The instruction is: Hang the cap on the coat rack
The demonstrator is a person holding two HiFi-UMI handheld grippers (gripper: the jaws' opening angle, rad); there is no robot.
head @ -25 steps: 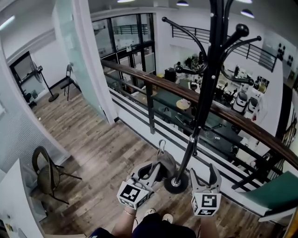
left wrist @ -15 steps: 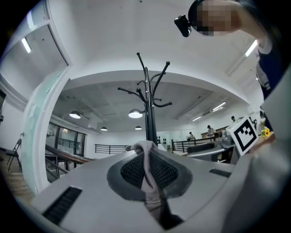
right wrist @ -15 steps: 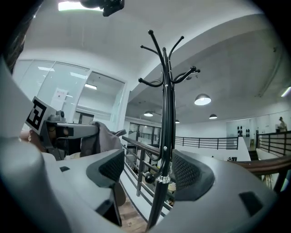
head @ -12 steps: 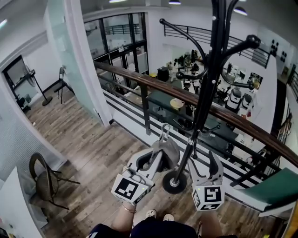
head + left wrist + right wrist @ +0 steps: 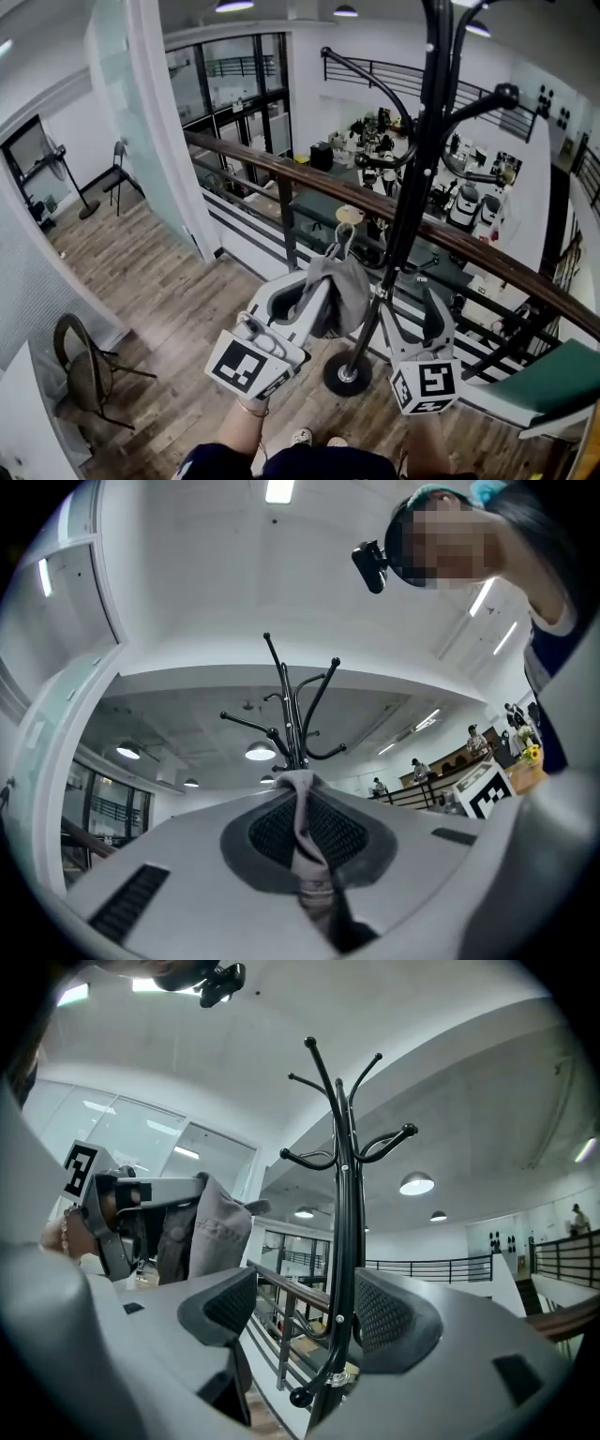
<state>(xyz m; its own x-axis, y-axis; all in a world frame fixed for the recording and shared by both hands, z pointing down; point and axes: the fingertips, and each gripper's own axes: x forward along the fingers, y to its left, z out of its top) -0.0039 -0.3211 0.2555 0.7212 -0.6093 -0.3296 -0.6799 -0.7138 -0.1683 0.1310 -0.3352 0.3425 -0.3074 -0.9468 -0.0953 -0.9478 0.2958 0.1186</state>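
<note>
The black coat rack (image 5: pixel 415 187) rises from its round base (image 5: pixel 347 373) in front of me, its curved hooks (image 5: pixel 370 70) up top. My left gripper (image 5: pixel 328 281) is shut on a grey cap (image 5: pixel 342 286), which hangs beside the pole's lower part, on its left. In the left gripper view the cap's fabric (image 5: pixel 302 832) is pinched between the pads, with the rack's top (image 5: pixel 292 719) beyond. My right gripper (image 5: pixel 412 314) stands open and empty just right of the pole. In the right gripper view the pole (image 5: pixel 345 1194) shows beyond its open jaws, and the cap (image 5: pixel 211 1227) hangs at the left.
A wooden handrail (image 5: pixel 281 169) on black posts runs behind the rack, with a lower office floor beyond. A glass partition (image 5: pixel 141 122) stands at the left, a folding chair (image 5: pixel 80 361) at the lower left. A green surface (image 5: pixel 562 380) lies at the right.
My left gripper has lifted the cap upward and nearer the pole. The right gripper has risen a little and stays open.
</note>
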